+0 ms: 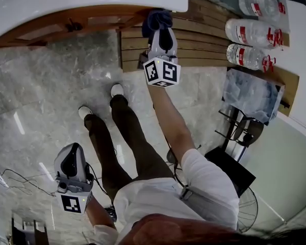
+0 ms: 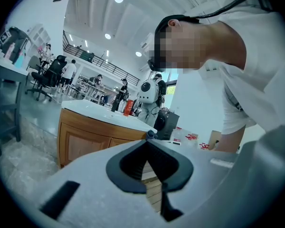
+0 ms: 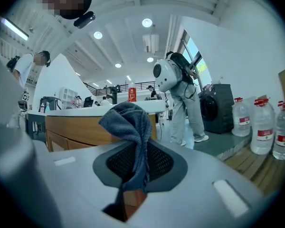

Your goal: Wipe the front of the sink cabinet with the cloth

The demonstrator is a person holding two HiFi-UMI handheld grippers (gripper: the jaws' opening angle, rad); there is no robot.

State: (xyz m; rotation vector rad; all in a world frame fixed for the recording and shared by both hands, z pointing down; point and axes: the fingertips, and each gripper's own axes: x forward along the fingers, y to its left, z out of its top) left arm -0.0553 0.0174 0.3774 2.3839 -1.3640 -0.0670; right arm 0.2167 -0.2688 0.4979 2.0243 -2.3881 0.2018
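Marble floor (image 1: 41, 86), wooden slat platform (image 1: 204, 40); round ceiling lights (image 3: 147, 23), white wall (image 3: 237, 46)

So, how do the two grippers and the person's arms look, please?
Both the left gripper and the right gripper have light grey, rounded shells with dark, textured pads. Each carries a white cube printed with black square markers. The person wears a white shirt with short sleeves; the forearms are uncovered.
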